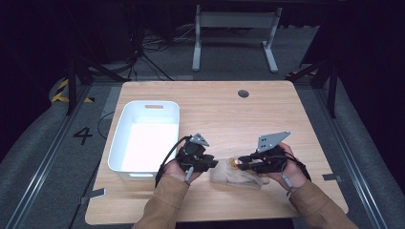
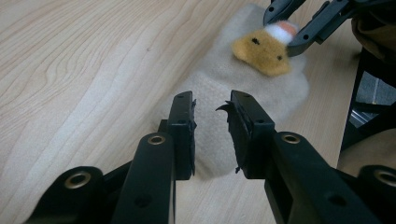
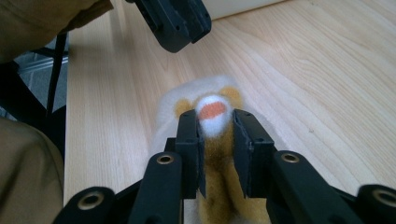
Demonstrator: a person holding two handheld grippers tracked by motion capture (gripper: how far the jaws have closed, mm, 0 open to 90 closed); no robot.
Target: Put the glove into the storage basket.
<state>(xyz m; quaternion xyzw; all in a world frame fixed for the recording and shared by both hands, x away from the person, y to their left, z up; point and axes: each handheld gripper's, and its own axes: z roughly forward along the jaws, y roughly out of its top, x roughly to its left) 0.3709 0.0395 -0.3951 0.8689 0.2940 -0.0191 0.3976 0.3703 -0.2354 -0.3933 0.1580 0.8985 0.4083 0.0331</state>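
Cream fleece sock with yellow plush animal face (image 1: 239,175) lies on desk (image 1: 229,114) right of white plastic tub (image 1: 143,138); left gripper (image 2: 212,116) clenched on cuff, right gripper (image 3: 215,130) pinching the face; lift evenly, together

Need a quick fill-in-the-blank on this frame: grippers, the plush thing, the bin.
1. The white bin sits on the person's ____ side of the table.
2. The right gripper has its jaws around the plush mitten's ____ animal patch.
3. The left gripper pinches the mitten's ____ cuff end.

Missing words: left; yellow; beige
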